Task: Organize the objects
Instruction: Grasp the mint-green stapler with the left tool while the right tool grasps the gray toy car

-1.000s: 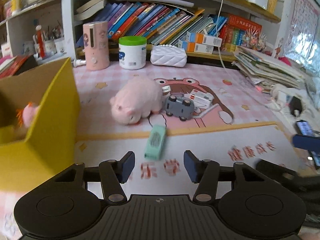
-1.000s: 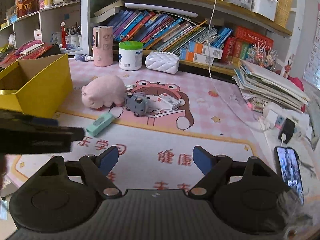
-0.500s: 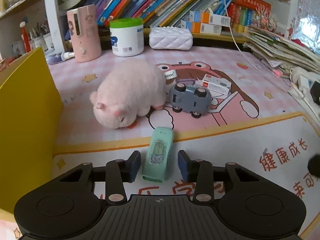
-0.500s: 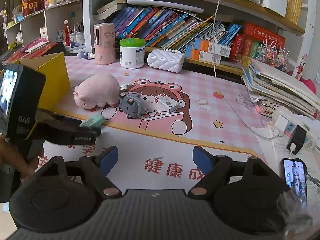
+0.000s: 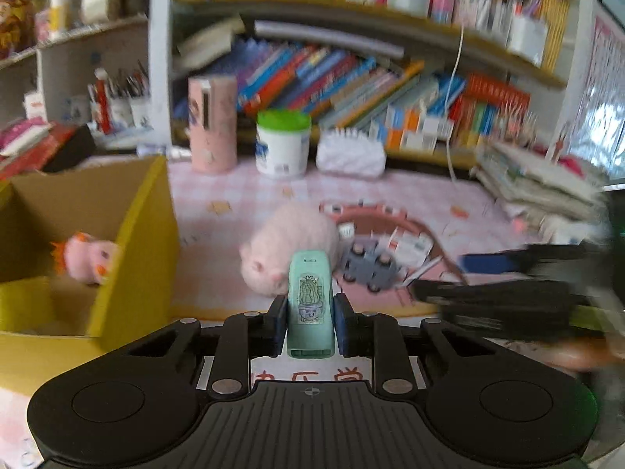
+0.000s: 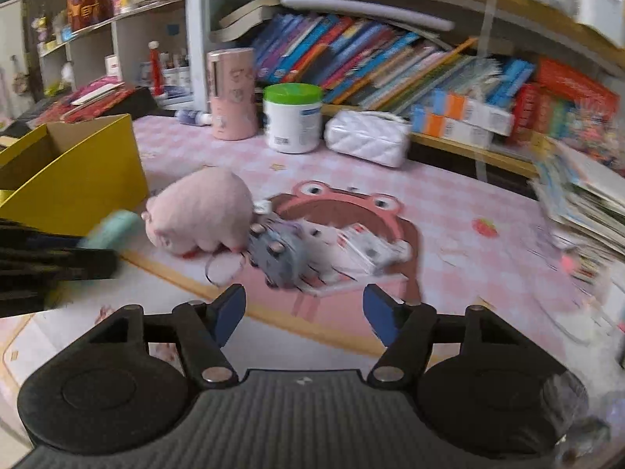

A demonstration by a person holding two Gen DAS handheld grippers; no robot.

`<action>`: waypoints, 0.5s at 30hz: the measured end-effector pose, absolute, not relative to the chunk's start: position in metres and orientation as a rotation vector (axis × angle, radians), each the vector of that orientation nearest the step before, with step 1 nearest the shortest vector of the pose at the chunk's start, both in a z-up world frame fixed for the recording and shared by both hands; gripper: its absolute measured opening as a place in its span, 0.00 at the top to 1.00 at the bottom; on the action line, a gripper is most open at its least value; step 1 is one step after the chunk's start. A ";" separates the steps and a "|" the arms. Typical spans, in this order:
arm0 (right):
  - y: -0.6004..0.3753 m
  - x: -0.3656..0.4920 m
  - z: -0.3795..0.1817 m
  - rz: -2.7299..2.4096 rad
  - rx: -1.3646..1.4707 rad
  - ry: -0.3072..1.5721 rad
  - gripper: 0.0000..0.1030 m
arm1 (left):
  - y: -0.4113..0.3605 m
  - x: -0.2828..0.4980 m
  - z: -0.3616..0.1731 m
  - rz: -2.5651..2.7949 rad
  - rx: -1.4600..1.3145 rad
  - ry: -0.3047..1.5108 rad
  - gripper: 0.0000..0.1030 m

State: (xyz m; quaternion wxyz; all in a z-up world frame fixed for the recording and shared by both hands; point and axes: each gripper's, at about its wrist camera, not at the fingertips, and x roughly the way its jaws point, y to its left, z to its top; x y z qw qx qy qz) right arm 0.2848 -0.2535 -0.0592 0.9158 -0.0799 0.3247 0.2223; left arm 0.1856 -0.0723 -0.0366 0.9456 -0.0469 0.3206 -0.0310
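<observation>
My left gripper is shut on a mint green case with a cactus picture and holds it above the mat; the case also shows at the left of the right wrist view. The yellow box stands to the left, with a small pink plush toy inside. My right gripper is open and empty, just short of the grey toy car. A pink plush pig lies next to the car. A small white and red carton lies right of the car.
At the back stand a pink cylinder, a green-lidded white jar and a white quilted pouch, under shelves of books. A paper stack lies at the right. The yellow box also shows at the left of the right wrist view.
My left gripper has closed on the mint green case and lifted it off the mat. My right gripper has moved forward and left toward the grey car, still open.
</observation>
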 end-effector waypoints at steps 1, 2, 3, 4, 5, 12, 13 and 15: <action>-0.248 0.294 -0.063 0.478 -0.170 0.673 0.38 | -0.070 0.179 -0.031 -0.057 -0.104 0.640 0.78; -0.244 0.301 -0.066 0.495 -0.177 0.677 0.38 | -0.065 0.171 -0.025 -0.046 -0.121 0.630 0.78; -0.237 0.310 -0.070 0.512 -0.186 0.683 0.38 | -0.062 0.166 -0.021 -0.036 -0.136 0.627 0.78; -0.232 0.318 -0.074 0.525 -0.190 0.693 0.39 | -0.058 0.161 -0.019 -0.023 -0.147 0.625 0.78; -0.227 0.324 -0.078 0.529 -0.194 0.700 0.39 | -0.054 0.155 -0.016 -0.003 -0.148 0.623 0.78; -0.205 0.362 -0.104 0.530 -0.250 0.748 0.51 | -0.030 0.125 -0.007 0.109 -0.171 0.610 0.78; -0.205 0.365 -0.106 0.530 -0.246 0.755 0.54 | -0.028 0.123 -0.005 0.118 -0.173 0.605 0.78; -0.206 0.368 -0.109 0.539 -0.220 0.754 0.56 | -0.025 0.117 -0.003 0.125 -0.177 0.594 0.78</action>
